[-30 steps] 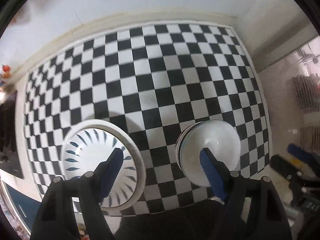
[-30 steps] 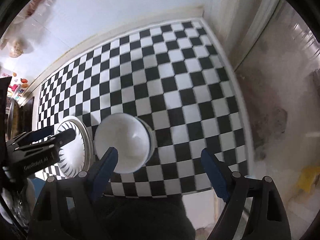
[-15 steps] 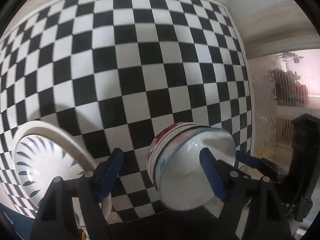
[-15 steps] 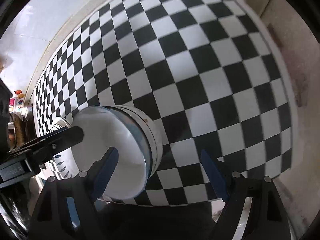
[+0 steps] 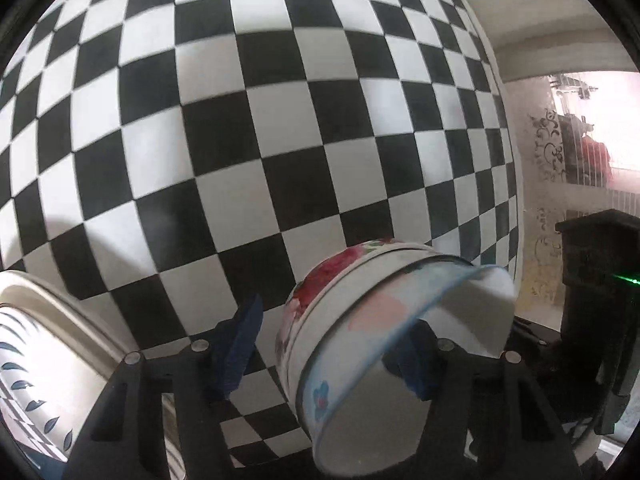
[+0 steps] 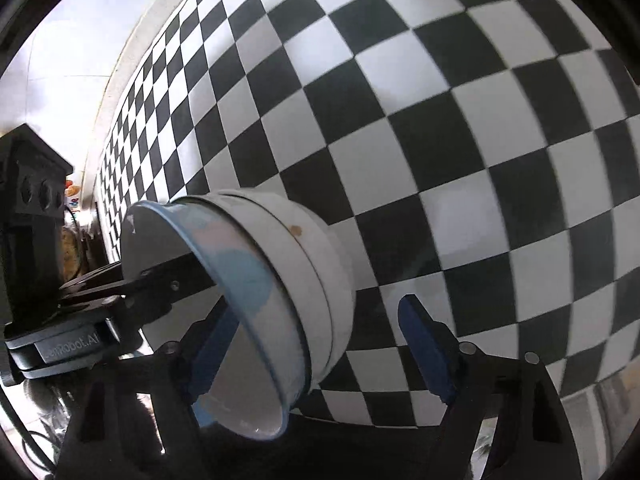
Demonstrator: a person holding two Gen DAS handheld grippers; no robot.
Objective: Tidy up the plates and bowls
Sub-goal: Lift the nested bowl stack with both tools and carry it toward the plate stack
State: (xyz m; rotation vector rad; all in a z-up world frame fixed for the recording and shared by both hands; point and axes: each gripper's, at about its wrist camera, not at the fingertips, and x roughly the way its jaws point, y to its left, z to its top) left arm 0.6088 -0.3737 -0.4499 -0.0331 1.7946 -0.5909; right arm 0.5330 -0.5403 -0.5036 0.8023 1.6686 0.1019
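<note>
A stack of nested bowls (image 5: 352, 328) with red flower and blue prints stands on the checkered table (image 5: 256, 140); it also shows in the right wrist view (image 6: 304, 280). My left gripper (image 5: 332, 344) is open and straddles the near rim, one finger (image 5: 416, 364) inside the top bowl, the other finger (image 5: 240, 336) outside. My right gripper (image 6: 320, 352) is open and straddles the opposite rim, its left finger (image 6: 212, 344) inside the bowl, its right finger (image 6: 424, 348) outside. A white plate (image 5: 44, 360) with blue leaf marks lies at the lower left.
A frosted patterned wall panel (image 5: 560, 168) rises past the table's right edge. The right gripper's black body (image 5: 592, 304) stands beside the bowls. A white wall (image 6: 72, 40) runs along the table's far edge.
Both grippers have come down and closer to the bowl stack, which fills more of each view. Their fingers now straddle the rim from opposite sides.
</note>
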